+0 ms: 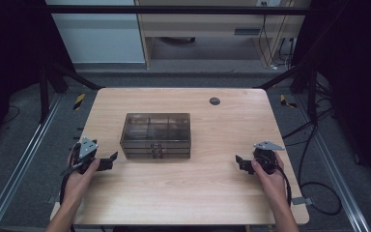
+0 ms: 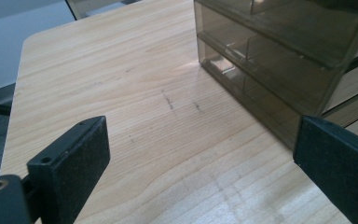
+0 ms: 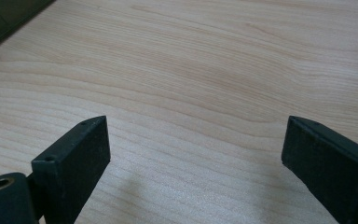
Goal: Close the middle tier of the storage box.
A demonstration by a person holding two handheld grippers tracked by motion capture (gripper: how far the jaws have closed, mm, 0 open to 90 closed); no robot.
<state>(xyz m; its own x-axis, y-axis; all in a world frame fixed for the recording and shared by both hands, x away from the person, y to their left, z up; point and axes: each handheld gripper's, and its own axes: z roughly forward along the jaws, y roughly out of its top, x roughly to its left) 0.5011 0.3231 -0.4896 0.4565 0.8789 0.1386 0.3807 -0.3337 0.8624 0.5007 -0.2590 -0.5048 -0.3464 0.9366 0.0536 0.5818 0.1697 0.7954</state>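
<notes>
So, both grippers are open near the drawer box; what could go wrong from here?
1. The drawer box is light-looking and stands free on the table. Pulling a drawer with one gripper may drag the whole box unless the other steadies it.
2. The drawer handles look small and close together, so wide-open jaws might catch two at once.
3. The left gripper is close to the box's corner and may bump it when moving in; the right gripper is farther off.
</notes>
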